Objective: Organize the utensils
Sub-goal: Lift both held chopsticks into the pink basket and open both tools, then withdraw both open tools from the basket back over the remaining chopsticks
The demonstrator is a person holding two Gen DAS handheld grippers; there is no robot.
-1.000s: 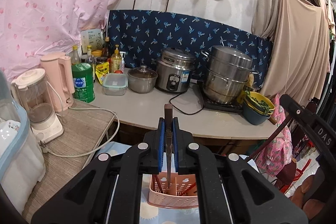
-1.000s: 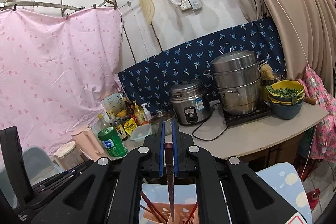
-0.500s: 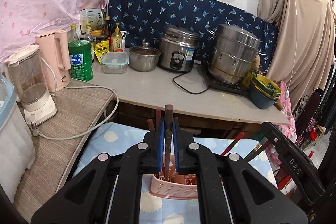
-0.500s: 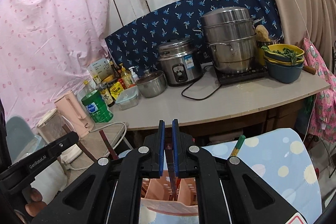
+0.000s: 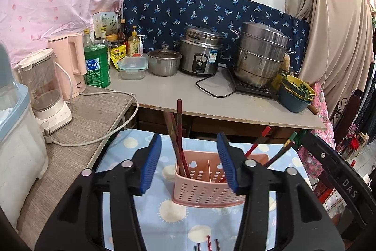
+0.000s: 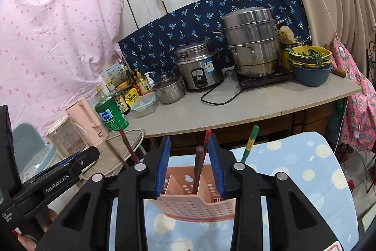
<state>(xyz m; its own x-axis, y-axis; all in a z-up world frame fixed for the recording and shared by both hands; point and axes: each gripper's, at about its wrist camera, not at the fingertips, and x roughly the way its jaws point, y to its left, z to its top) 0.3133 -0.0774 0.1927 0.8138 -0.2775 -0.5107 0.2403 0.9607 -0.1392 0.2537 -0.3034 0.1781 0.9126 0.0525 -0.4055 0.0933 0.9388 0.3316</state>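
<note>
Small table under a light-blue cloth with pale dots and suns [image 5: 131,222], pink perforated plastic utensil caddy [image 5: 206,189] standing at its middle, several thin chopsticks [image 5: 208,245] lying at the near edge

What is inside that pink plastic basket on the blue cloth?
The pink basket holds dark red chopsticks standing in its left compartment, and more sticks lean out on its right side. The perforated walls hide their lower ends and the basket floor.

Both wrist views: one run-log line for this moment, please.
left gripper: open, empty | right gripper: open, empty | chopsticks: standing in pink basket
</note>
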